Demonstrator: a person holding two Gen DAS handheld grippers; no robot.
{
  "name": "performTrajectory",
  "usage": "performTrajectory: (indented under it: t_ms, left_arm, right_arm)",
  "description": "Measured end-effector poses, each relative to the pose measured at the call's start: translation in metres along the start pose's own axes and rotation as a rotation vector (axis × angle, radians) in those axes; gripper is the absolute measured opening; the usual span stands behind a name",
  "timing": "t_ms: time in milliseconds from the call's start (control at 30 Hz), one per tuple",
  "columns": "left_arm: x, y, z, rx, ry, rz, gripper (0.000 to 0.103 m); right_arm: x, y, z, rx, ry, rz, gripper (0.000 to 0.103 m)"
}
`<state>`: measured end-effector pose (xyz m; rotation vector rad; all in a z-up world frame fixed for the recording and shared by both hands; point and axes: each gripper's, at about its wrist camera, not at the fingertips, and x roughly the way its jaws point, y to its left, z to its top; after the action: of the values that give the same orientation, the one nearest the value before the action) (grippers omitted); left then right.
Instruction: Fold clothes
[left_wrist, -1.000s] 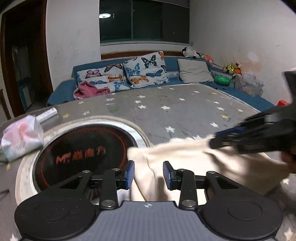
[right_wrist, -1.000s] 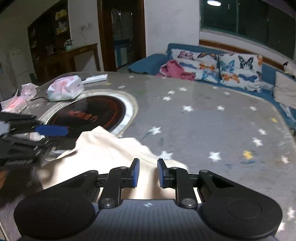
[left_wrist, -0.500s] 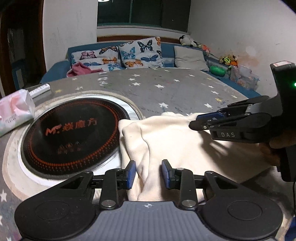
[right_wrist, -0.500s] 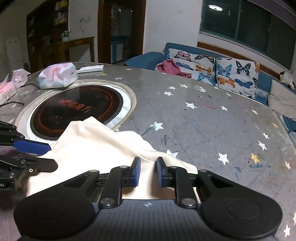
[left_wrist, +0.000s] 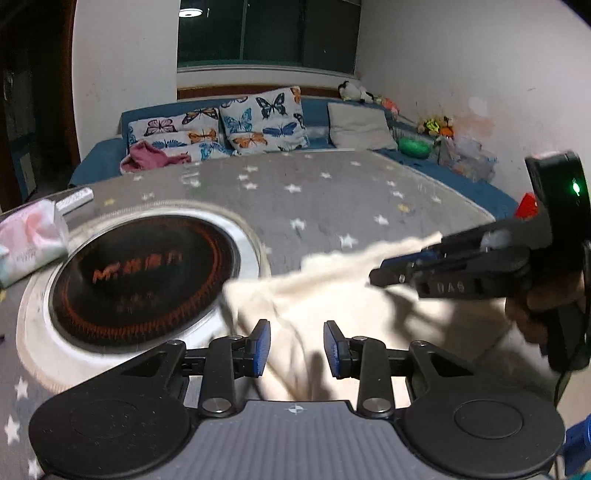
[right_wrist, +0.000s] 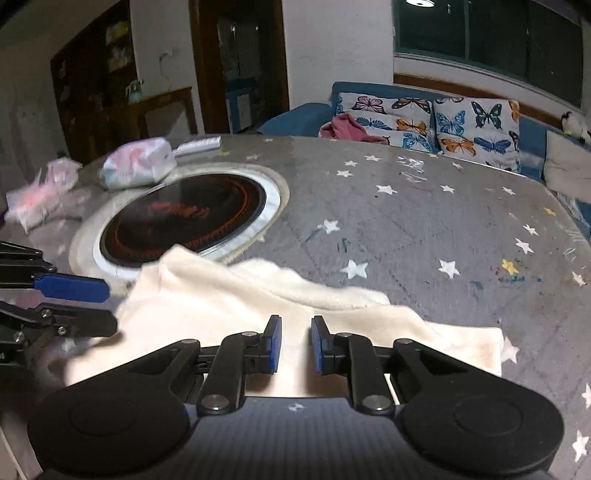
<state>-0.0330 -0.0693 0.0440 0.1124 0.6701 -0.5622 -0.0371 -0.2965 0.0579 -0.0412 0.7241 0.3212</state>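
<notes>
A cream fleece garment (left_wrist: 332, 295) lies rumpled on the grey star-patterned table, its left edge next to the round black cooktop; it also shows in the right wrist view (right_wrist: 236, 295). My left gripper (left_wrist: 296, 348) is open, its blue pads on either side of a cloth fold without pinching it. My right gripper (right_wrist: 296, 349) is open over the garment's near edge; in the left wrist view it reaches in from the right (left_wrist: 384, 273) above the cloth. The left gripper's fingers (right_wrist: 70, 288) show at the left of the right wrist view.
A round black induction cooktop (left_wrist: 144, 280) is set in the table (right_wrist: 424, 221). A tissue pack (right_wrist: 138, 166), a remote (right_wrist: 197, 144) and a plastic bag (right_wrist: 40, 192) lie at the far left. A blue sofa with butterfly pillows (left_wrist: 258, 125) stands behind.
Both grippers have risen and shifted over the garment. The right gripper's jaws have opened a little wider. The cloth has moved slightly and looks more bunched near the cooktop.
</notes>
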Motion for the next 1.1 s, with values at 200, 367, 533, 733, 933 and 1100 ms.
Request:
performTrajectory:
  t_ms: [200,367,533,733,933,1100]
  left_arm:
    - [0.048,-0.002,0.018,-0.009,0.047,-0.003,0.024]
    - [0.056,-0.004,0.024,-0.01,0.045,0.007,0.022]
    - [0.06,-0.006,0.03,-0.011,0.036,0.016,0.022]
    - [0.062,-0.019,0.037,0.012,0.023,-0.002,0.022]
    - [0.077,-0.036,0.043,0.045,0.039,-0.014,0.022]
    - [0.091,-0.04,0.043,0.05,0.054,-0.004,0.022]
  right_arm:
    - [0.019,0.002,0.013,0.011,0.026,-0.032,0.014]
    - [0.02,-0.005,0.016,0.023,0.019,-0.021,0.014]
    - [-0.012,-0.019,0.006,0.033,-0.021,-0.05,0.014]
    - [-0.019,-0.051,-0.013,0.113,0.019,-0.113,0.012]
    - [-0.02,-0.053,-0.005,0.108,-0.033,-0.098,0.012]
    - [-0.006,-0.061,-0.003,0.111,0.006,-0.098,0.011]
